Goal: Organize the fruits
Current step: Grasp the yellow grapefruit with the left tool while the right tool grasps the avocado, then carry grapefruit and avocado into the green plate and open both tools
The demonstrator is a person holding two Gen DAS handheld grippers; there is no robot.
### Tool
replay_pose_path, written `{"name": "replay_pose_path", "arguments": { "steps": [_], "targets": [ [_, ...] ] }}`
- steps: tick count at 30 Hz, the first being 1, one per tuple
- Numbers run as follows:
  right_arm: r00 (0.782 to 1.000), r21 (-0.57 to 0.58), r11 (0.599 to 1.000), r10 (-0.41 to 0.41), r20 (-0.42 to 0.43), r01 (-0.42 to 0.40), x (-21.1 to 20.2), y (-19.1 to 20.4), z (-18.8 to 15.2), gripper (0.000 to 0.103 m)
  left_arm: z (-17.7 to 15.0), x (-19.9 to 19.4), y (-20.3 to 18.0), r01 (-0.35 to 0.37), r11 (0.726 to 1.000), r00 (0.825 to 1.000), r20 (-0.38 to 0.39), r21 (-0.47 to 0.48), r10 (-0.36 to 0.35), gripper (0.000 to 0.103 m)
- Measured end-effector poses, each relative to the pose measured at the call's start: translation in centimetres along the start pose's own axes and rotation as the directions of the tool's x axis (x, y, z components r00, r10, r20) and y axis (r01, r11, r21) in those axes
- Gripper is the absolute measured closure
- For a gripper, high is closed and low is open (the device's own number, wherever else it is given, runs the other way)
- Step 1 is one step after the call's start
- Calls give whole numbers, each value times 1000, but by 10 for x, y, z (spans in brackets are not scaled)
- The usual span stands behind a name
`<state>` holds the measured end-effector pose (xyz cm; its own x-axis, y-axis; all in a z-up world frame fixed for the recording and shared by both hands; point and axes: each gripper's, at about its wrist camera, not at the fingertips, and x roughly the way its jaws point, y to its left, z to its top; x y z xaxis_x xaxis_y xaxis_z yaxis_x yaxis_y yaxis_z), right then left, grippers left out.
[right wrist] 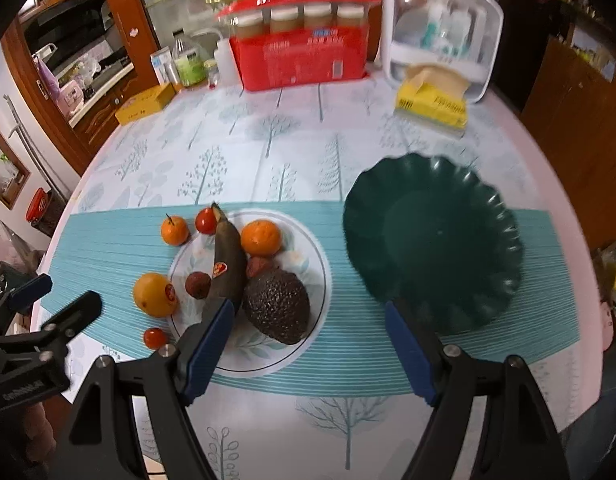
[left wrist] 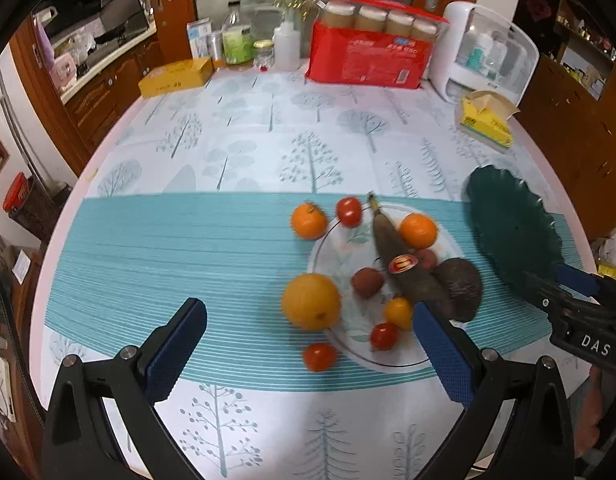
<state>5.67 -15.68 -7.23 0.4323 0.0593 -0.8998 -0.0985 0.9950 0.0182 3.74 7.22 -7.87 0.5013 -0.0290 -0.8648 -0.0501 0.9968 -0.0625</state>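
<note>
My left gripper [left wrist: 310, 336] is spread wide and holds nothing; it hovers above the teal striped band of the tablecloth [left wrist: 168, 248], with its fingers framing the near-left edge of the white plate [right wrist: 312, 264]. My right gripper [right wrist: 310, 340] is also spread wide and holds nothing; its left finger overlaps the near rim of the white plate and its right finger overlaps the near rim of the dark green scalloped plate [right wrist: 436, 240]. The green plate sits to the right of the white plate, apart from it, and carries no fruit. On the white plate lie a darkened banana [right wrist: 228, 264] with a red sticker, an avocado [right wrist: 276, 306] touching its right side, a mandarin [right wrist: 261, 237] at the far side, two brownish-red lychees [left wrist: 367, 282], a small yellow tomato [left wrist: 398, 312] and a red tomato [left wrist: 383, 336]. Off the plate, on the cloth to its left, are a large orange [left wrist: 311, 301] beside the rim, a smaller mandarin [left wrist: 309, 221], a red tomato [left wrist: 349, 211] at the far rim, and another red tomato [left wrist: 319, 357] at the near rim. At the far side of the table stand a red package of jars [left wrist: 368, 56], a white storage case [left wrist: 488, 52], a yellow tissue pack [left wrist: 486, 120] and a yellow box [left wrist: 176, 78].
</note>
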Motion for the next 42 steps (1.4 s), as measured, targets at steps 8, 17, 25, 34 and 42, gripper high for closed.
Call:
{"name": "replay_pose_path", "arguments": {
  "steps": [8,17,25,34,42],
  "targets": [
    [992,19,997,70,-106,-69,54,-1,-4,25,-6,58,19,0,1000,995,-100,-30,-3,6],
    [984,-16,994,107,-145,-110,84,10,0,29,1,113,13,8,999,984,-179,-33,-14,21],
    [979,-25,989,138,-153,-143,96,13,5,30,1,134,-4,12,1000,977,-214,9,-10,44],
    [966,-9,983,179,-186,-184,109,17,4,41,1,131,-12,-14,999,982,-190,31,20,54],
    [980,-30,989,141,-141,-146,82,12,-2,42,10,90,-16,-52,998,993,-105,42,56,55]
  ]
}}
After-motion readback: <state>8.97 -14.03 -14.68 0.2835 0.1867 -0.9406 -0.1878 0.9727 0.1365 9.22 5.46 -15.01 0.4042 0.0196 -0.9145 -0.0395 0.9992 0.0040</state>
